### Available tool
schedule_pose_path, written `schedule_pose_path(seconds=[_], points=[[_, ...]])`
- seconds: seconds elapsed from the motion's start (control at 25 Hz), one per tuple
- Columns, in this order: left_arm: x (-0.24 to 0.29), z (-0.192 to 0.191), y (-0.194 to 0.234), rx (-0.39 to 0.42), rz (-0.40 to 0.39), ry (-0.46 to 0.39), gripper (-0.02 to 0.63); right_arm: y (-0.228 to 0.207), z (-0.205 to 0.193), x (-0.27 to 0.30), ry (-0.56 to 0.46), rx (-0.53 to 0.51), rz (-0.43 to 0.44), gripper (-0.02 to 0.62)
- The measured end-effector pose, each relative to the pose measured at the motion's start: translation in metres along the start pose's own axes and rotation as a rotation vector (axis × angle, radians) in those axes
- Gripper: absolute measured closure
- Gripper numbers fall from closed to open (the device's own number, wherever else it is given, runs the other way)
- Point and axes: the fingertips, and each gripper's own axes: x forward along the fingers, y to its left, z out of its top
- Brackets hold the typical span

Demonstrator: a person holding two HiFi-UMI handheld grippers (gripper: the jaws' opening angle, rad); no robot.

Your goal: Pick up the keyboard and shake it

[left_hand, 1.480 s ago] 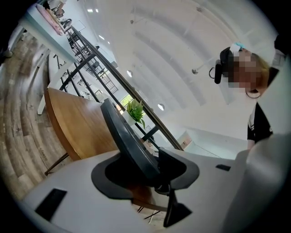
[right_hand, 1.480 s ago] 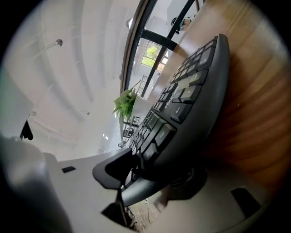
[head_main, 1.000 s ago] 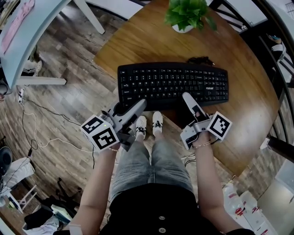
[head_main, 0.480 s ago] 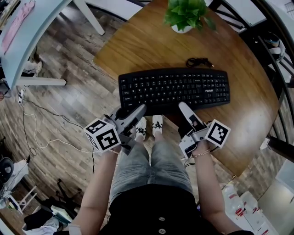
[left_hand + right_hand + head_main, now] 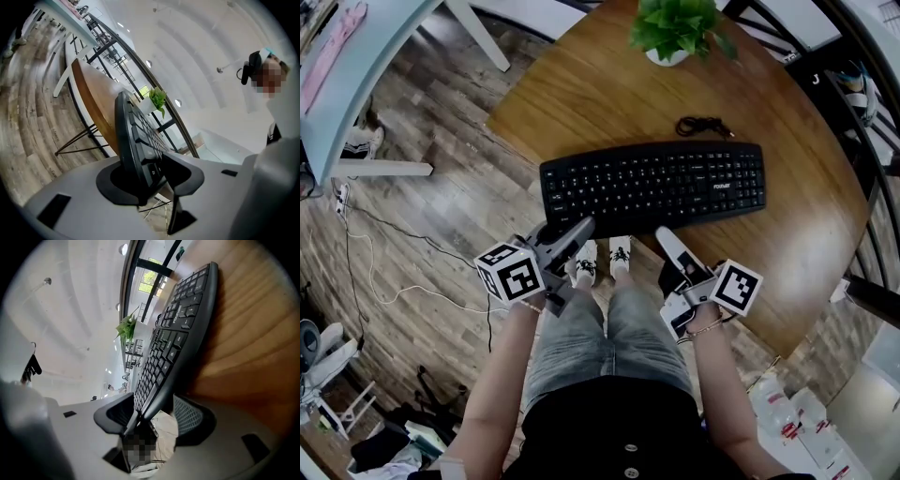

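Keyboard point(image 5: 652, 186), black and full-size, is held over the near rim of the round wooden bench point(image 5: 581, 84), its left end jutting past the edge. The left gripper point(image 5: 579, 228) has its fingers point(image 5: 123, 185) clamped on the keyboard's 7 o'clock corner. The right gripper point(image 5: 664, 237) pinches the front edge at about 6 o'clock, fingers point(image 5: 193, 420) closed on it. A coiled black cable point(image 5: 703, 127) lies just beyond at 12 o'clock, with a potted plant point(image 5: 675, 23) farther back.
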Motion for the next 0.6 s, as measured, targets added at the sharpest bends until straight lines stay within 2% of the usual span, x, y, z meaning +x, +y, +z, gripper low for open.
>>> schedule_pose_path(seconds=[0.6], points=[[0.010,-0.016,0.023,-0.118,0.008,0.030,0.434,0.005,0.000,0.008,0.004,-0.025,0.021,0.350]])
